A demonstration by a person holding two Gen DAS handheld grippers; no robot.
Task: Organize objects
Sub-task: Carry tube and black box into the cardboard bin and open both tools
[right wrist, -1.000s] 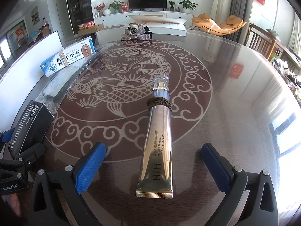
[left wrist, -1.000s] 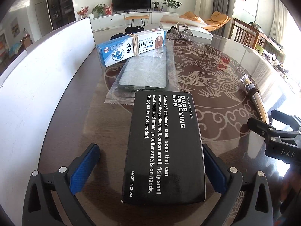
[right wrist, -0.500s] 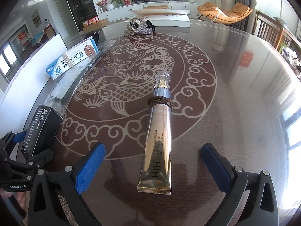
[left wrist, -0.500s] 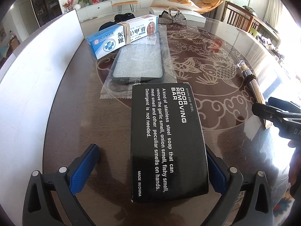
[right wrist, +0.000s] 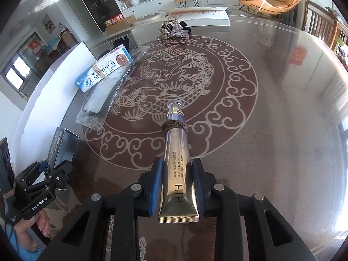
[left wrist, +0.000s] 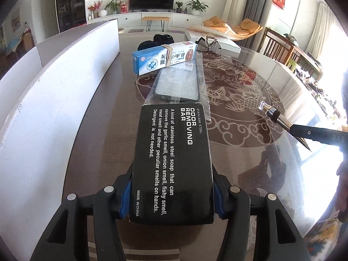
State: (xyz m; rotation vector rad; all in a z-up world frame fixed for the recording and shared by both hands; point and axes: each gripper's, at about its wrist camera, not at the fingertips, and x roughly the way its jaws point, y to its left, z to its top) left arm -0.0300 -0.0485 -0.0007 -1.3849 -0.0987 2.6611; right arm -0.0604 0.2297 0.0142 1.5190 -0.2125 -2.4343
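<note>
**Both grippers now clamped on their items; lift appears under way**

Change noted: half a second ago both sets of jaws stood wide, one on each side of its item, with clear gaps. Both have since closed. The left gripper (left wrist: 171, 198) now presses its blue pads against the long sides of the flat black cardboard box printed "ODOR REMOVING BAR" (left wrist: 173, 163), gripping the near end. The right gripper (right wrist: 177, 187) is pinched narrowly on the lower body of the gold plastic cream tube with a clear cap and a brown band round its neck (right wrist: 176, 150), just above the crimped tail.

Meaning for the task (a judgement): the grasp step is complete on both sides, and the carry to a tidier position comes next. Both items look raised off the glass-topped round table with the carp pattern (right wrist: 271, 113), with shadows beneath them, though I cannot confirm full clearance.

Location of the items: the box points towards the clear-bagged grey phone case (left wrist: 177, 84) and the blue-and-white medicine carton bound with a rubber band (left wrist: 164, 57), both near the white board (left wrist: 54, 100) along the table's left edge. The tube sits over the pattern's near rim, well apart from that group.

Risk: the tube is soft and held near one end, so it may droop or swing
</note>
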